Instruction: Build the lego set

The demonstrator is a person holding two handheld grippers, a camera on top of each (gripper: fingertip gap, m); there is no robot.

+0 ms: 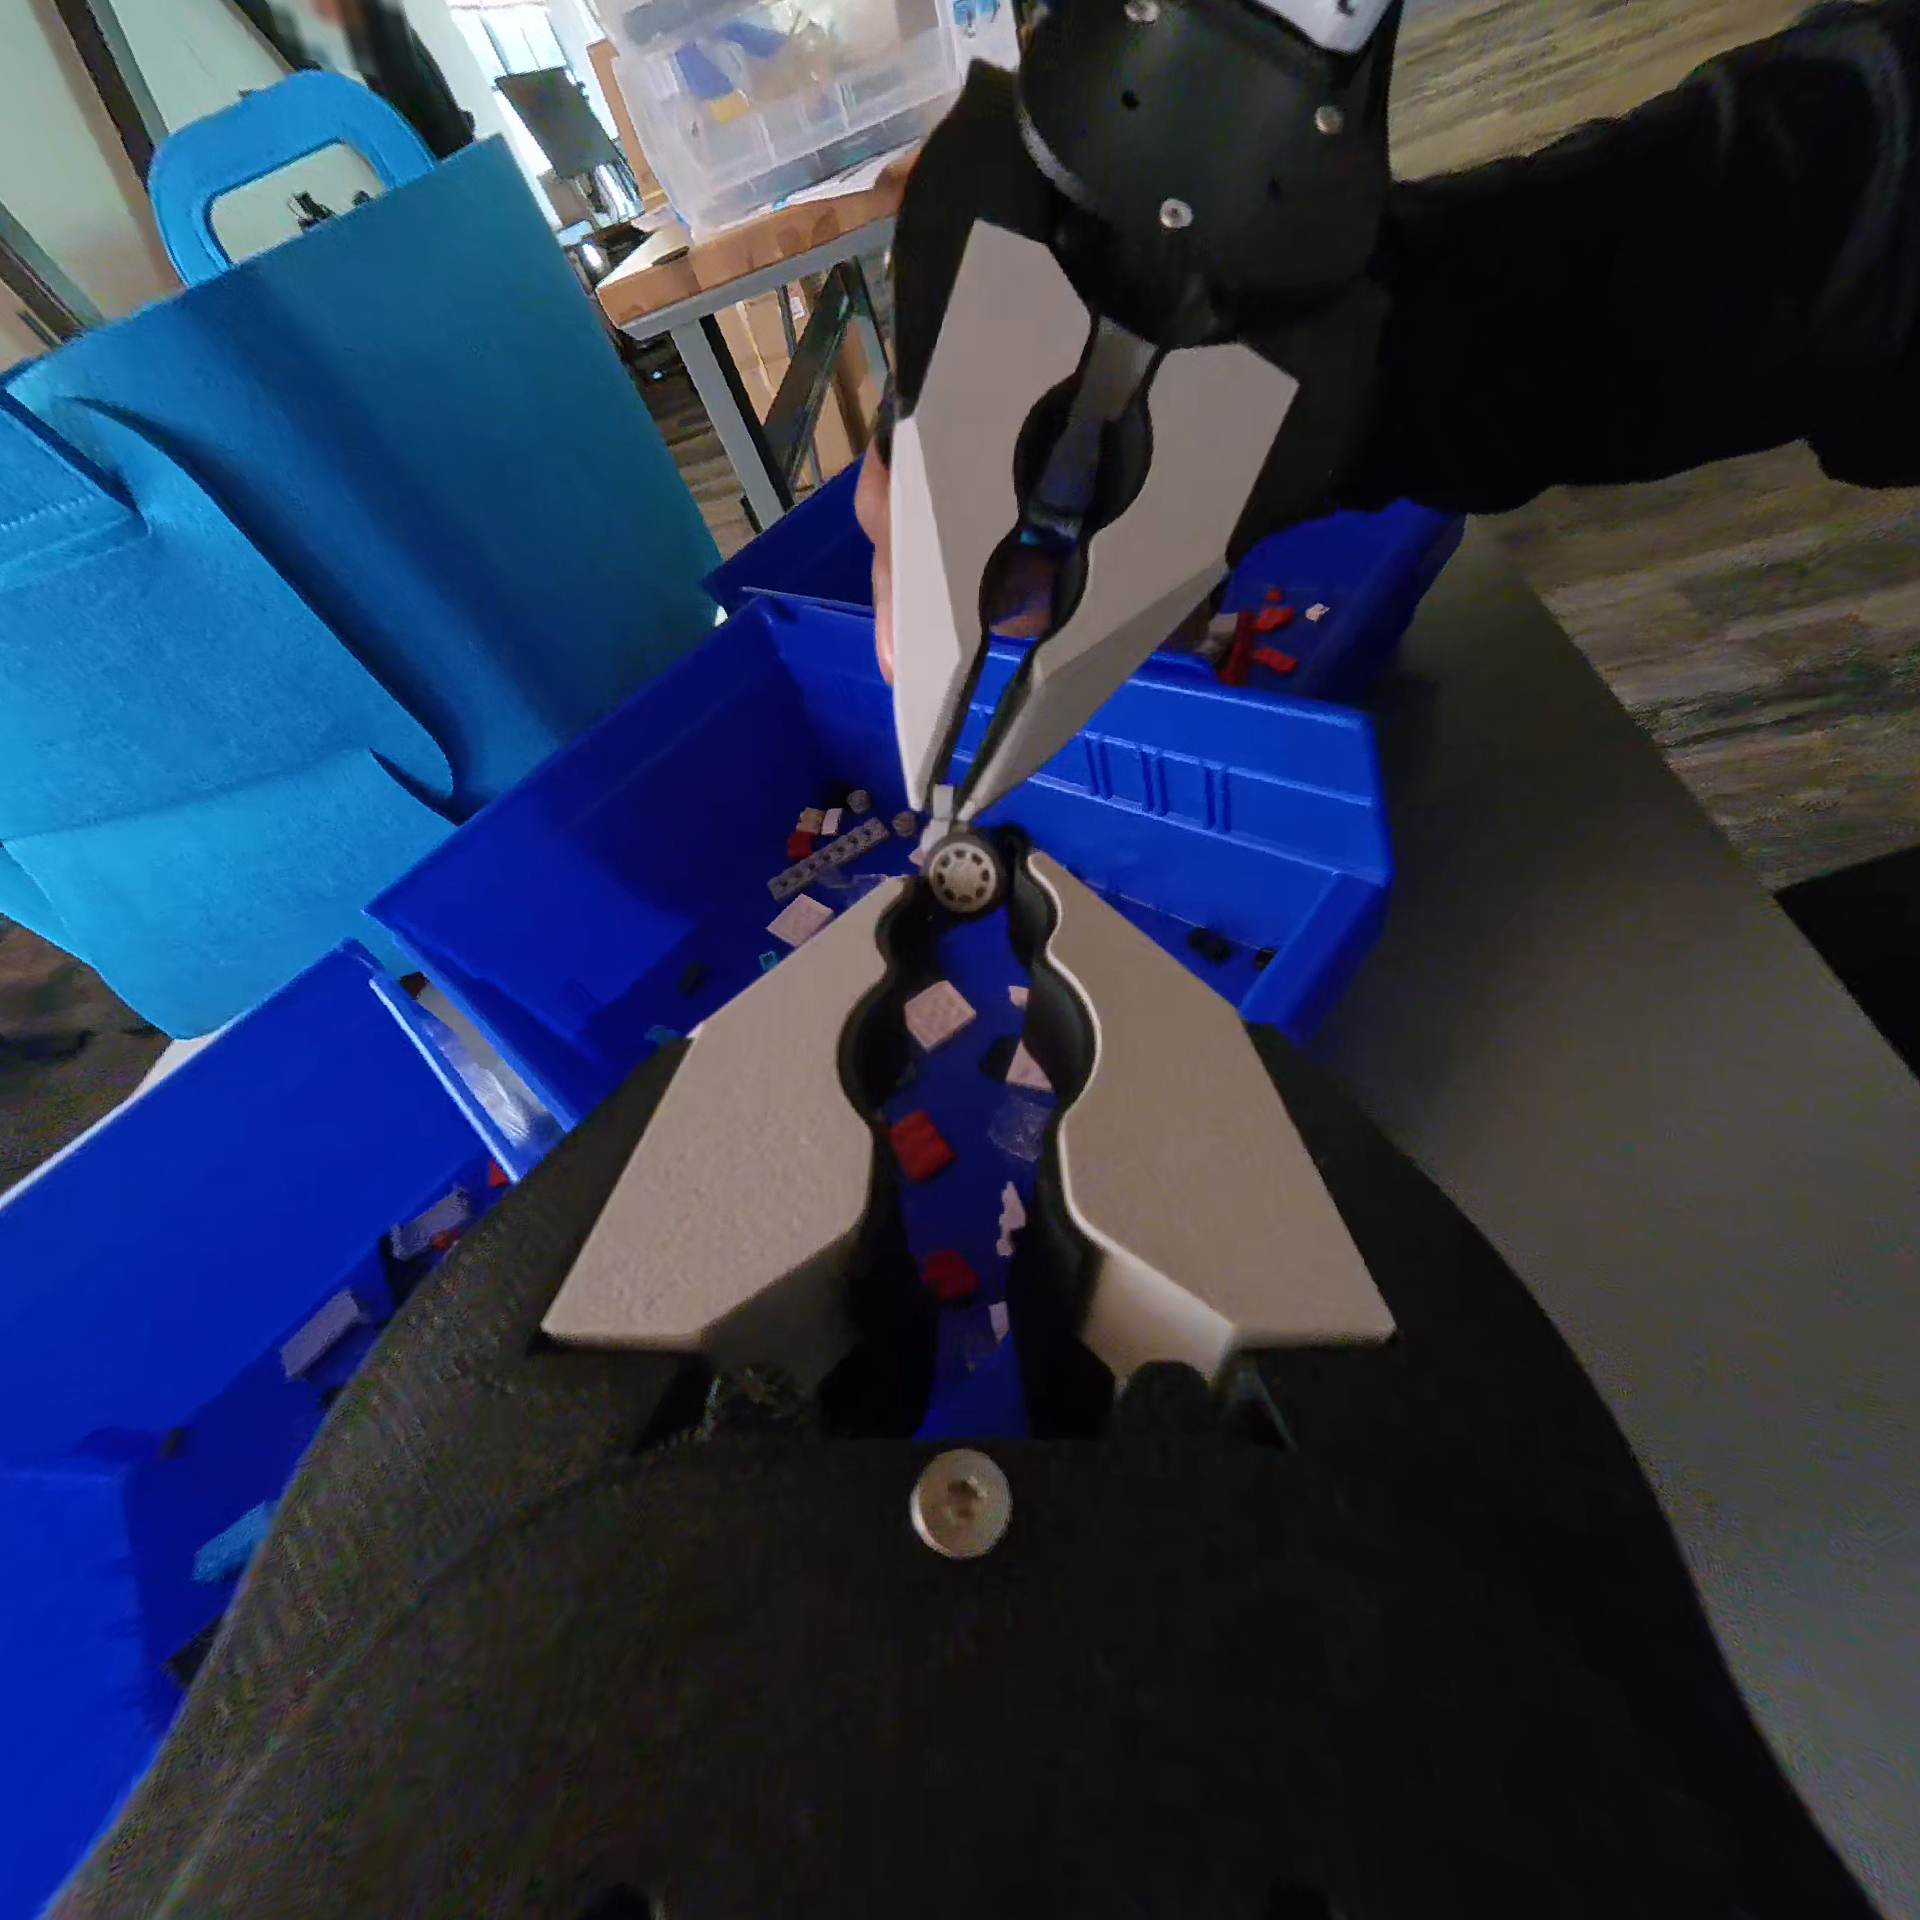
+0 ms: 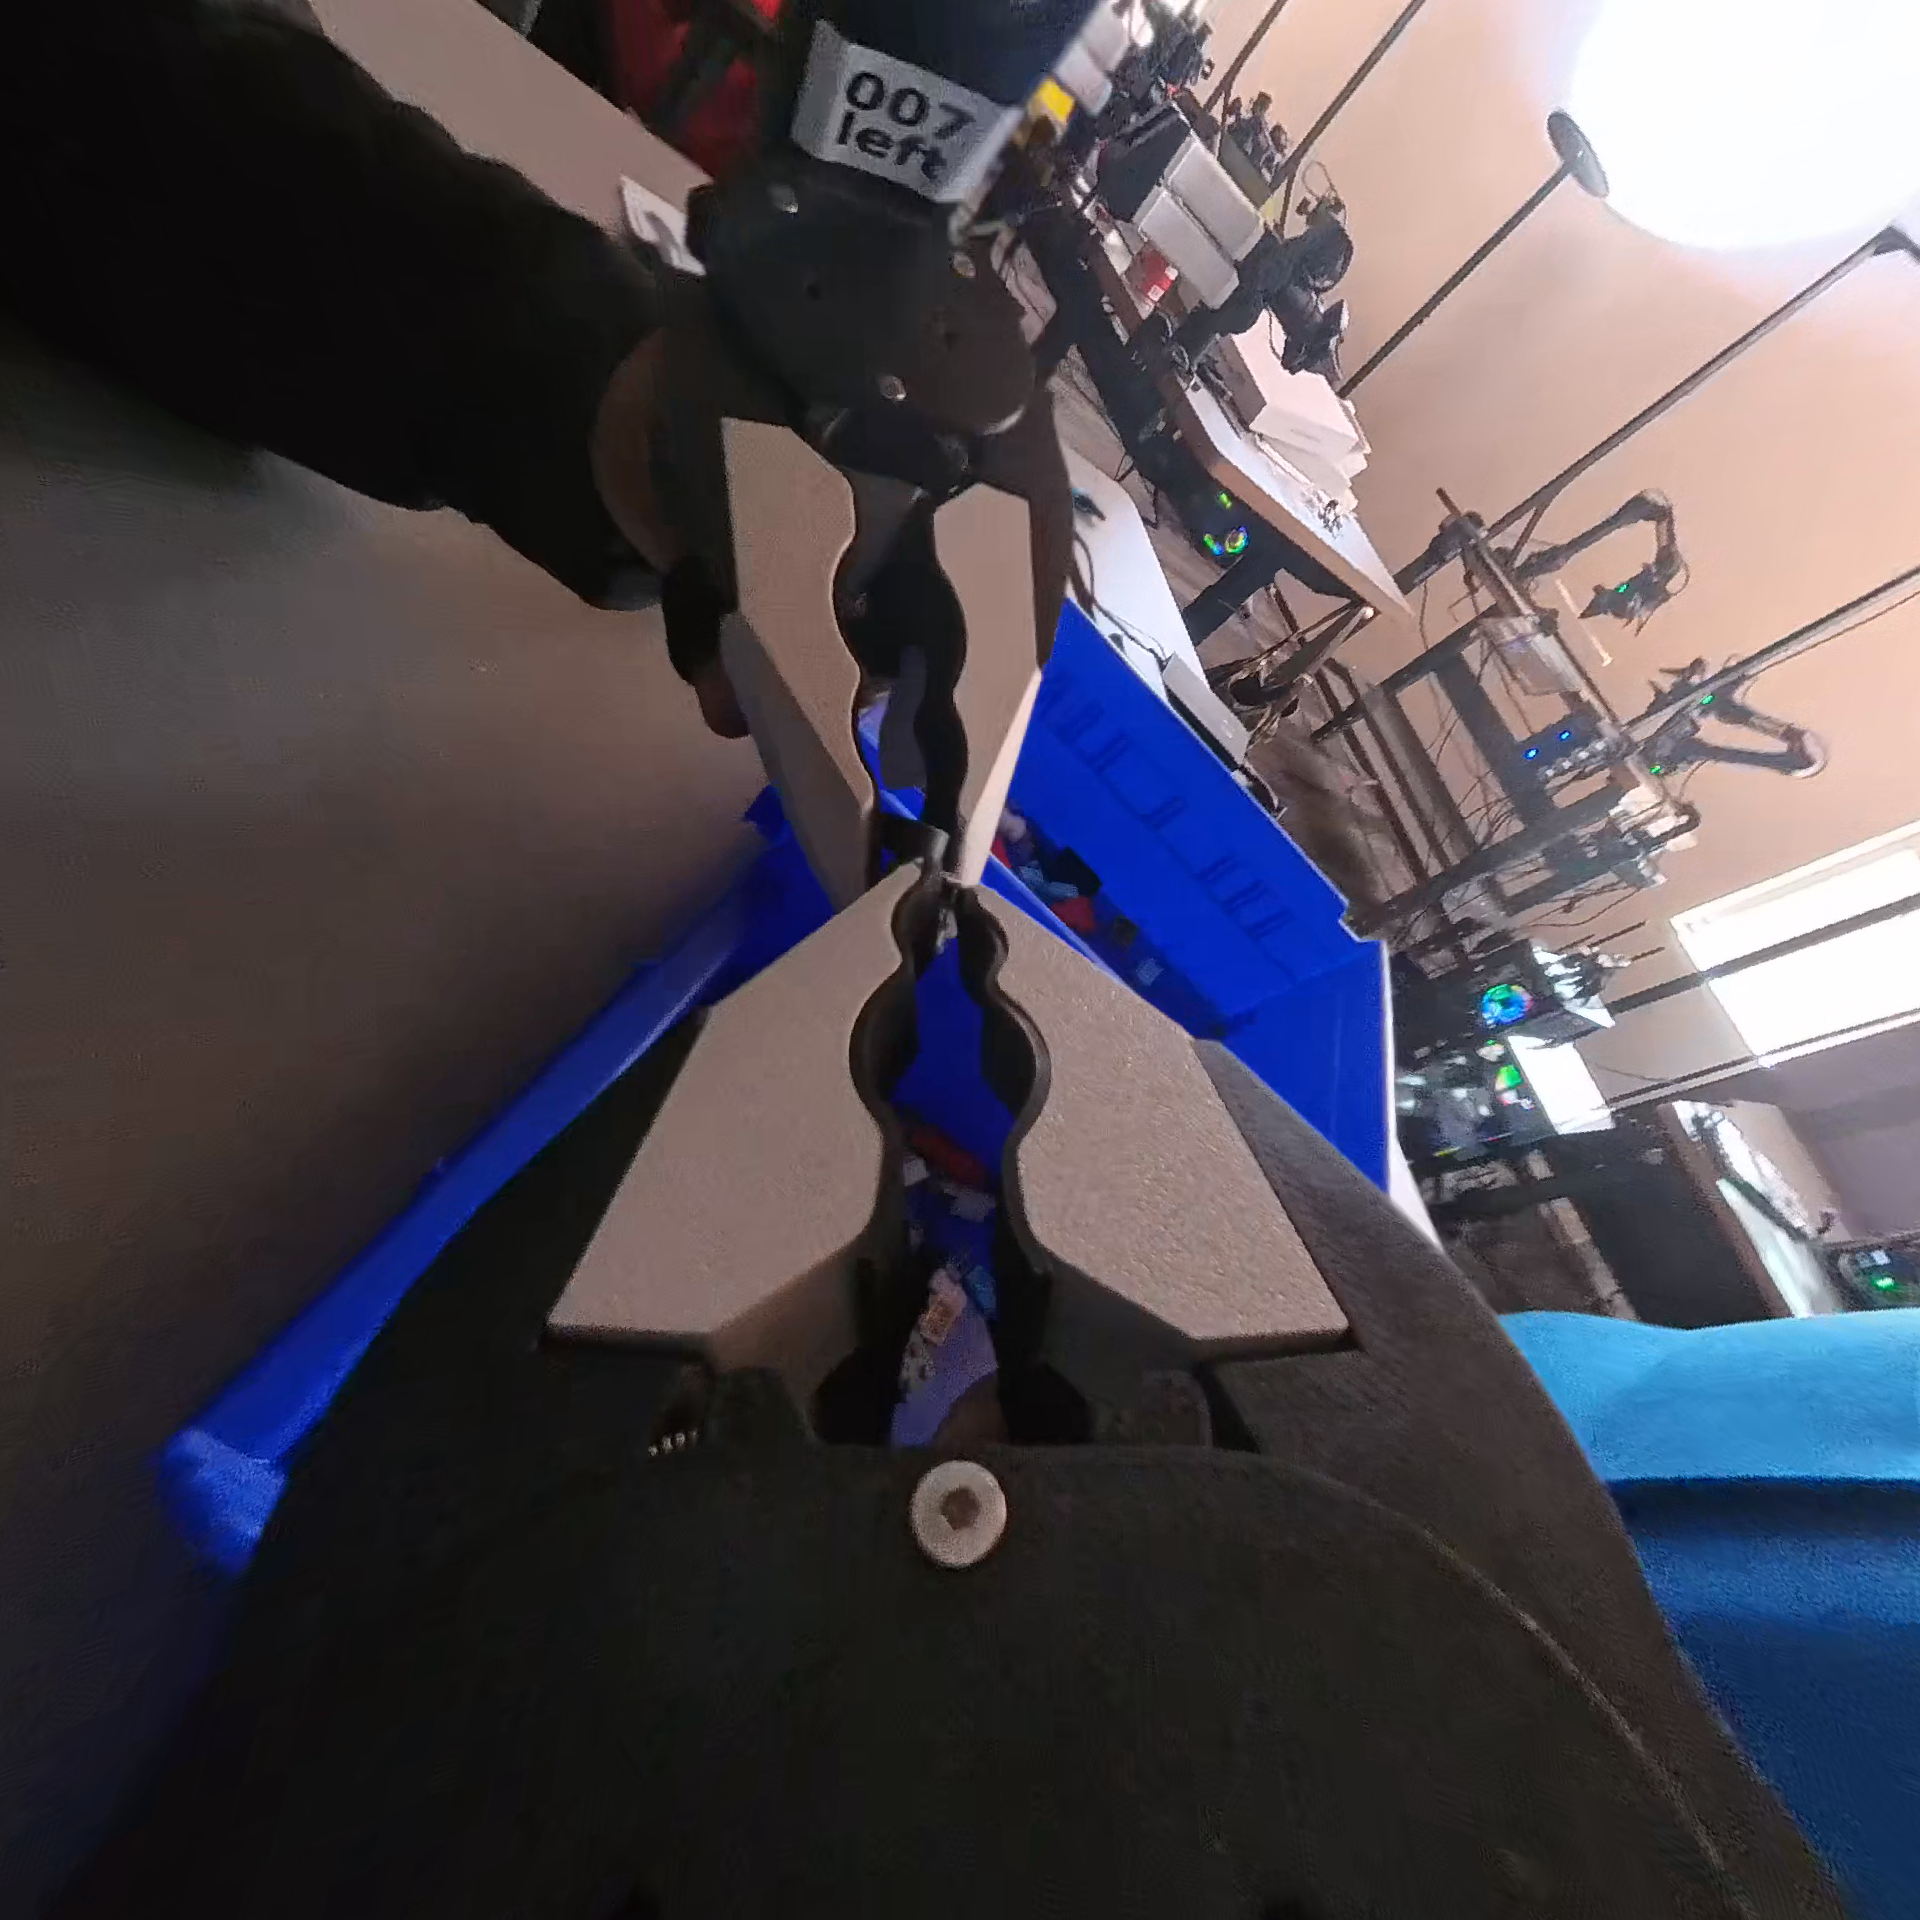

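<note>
In the left wrist view my left gripper [image 1: 961, 885] is shut on a small lego wheel [image 1: 964, 876] with a grey hub and a black tyre. It holds the wheel above a blue bin [image 1: 1195, 717]. My right gripper [image 1: 940, 808] comes down from above, shut on a small light grey piece [image 1: 942, 802] that touches the top of the wheel. In the right wrist view my right gripper [image 2: 938, 902] meets the left gripper [image 2: 928, 844] tip to tip. The pieces are mostly hidden between the tips there.
The bin under the grippers holds loose pieces, among them a red brick [image 1: 921, 1143] and a grey plate [image 1: 940, 1013]. A second bin [image 1: 1351, 582] is behind it and a third [image 1: 208, 1195] is at the near left. A blue felt bag [image 1: 312, 571] stands left. The bins sit on a grey table [image 1: 1558, 1039].
</note>
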